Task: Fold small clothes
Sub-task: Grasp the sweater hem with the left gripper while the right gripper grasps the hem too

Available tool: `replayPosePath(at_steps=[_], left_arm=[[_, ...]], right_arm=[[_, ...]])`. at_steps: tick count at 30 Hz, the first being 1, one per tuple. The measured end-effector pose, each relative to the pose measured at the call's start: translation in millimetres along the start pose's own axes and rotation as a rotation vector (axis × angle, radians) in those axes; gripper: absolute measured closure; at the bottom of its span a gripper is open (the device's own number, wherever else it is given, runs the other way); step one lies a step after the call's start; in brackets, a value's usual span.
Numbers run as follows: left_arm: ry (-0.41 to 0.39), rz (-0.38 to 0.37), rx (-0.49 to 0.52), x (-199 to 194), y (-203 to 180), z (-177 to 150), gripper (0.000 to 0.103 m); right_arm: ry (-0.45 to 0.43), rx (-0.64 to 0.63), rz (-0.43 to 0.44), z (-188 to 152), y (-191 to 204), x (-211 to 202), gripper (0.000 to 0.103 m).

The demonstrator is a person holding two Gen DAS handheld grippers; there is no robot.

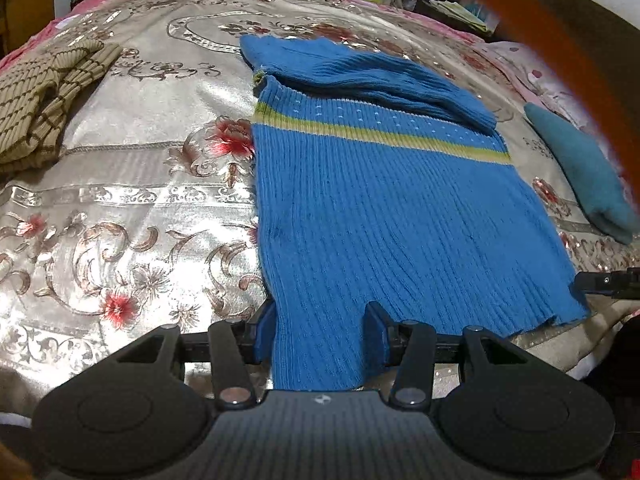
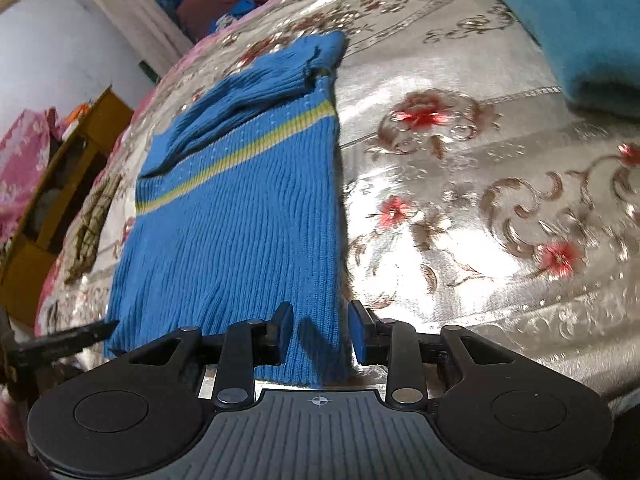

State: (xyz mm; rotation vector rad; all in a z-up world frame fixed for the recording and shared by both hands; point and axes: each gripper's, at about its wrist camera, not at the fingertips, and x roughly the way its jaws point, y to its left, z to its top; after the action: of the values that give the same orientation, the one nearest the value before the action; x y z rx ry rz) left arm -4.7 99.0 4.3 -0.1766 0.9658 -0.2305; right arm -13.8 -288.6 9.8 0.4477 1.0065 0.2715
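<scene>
1. Lying flat on the bed's floral cover (image 1: 140,168), the blue sweater (image 1: 380,208) has a sleeve folded across its top.
2. The left tool (image 1: 322,334) stands apart astride the hem's left corner.
3. The right tool (image 2: 320,334) stands apart astride the right corner.
4. A teal cloth (image 2: 580,32) lies nearby.

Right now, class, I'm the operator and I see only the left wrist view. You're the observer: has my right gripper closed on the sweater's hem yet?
Observer: Not yet. In the right wrist view the right gripper straddles the near right corner of the blue sweater, with its jaws apart and the hem between them.
Operator: And what is beyond the sweater's left edge, off the bed?
Observer: An open yellow wooden cabinet stands beside the bed there.
</scene>
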Motion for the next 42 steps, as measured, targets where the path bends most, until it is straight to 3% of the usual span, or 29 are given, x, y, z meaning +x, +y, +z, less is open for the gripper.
replayPosePath(at_steps=[4, 14, 17, 26, 28, 32, 34, 42], left_arm=[[0.002, -0.027, -0.03, 3, 6, 4, 0.051], [-0.011, -0.105, -0.078, 3, 13, 6, 0.053], [-0.002, -0.078, -0.097, 5, 14, 7, 0.061], [0.013, -0.066, -0.147, 10, 17, 7, 0.063], [0.017, -0.049, -0.146, 10, 15, 10, 0.072], [0.04, -0.009, -0.138, 11, 13, 16, 0.085], [0.035, -0.01, -0.136, 9, 11, 21, 0.087], [-0.053, -0.063, -0.112, -12, -4, 32, 0.09]], right_arm=[[-0.009, 0.02, 0.013, 2, -3, 0, 0.071], [0.042, 0.126, 0.165, 8, -14, 14, 0.071], [0.045, 0.139, 0.177, 7, -15, 18, 0.071], [0.037, 0.154, 0.213, 6, -12, 26, 0.071], [0.034, 0.164, 0.222, 6, -12, 28, 0.071], [0.023, 0.164, 0.213, 6, -14, 25, 0.083], [0.016, 0.176, 0.211, 6, -14, 24, 0.089], [-0.042, 0.224, 0.267, 10, -17, 13, 0.094]])
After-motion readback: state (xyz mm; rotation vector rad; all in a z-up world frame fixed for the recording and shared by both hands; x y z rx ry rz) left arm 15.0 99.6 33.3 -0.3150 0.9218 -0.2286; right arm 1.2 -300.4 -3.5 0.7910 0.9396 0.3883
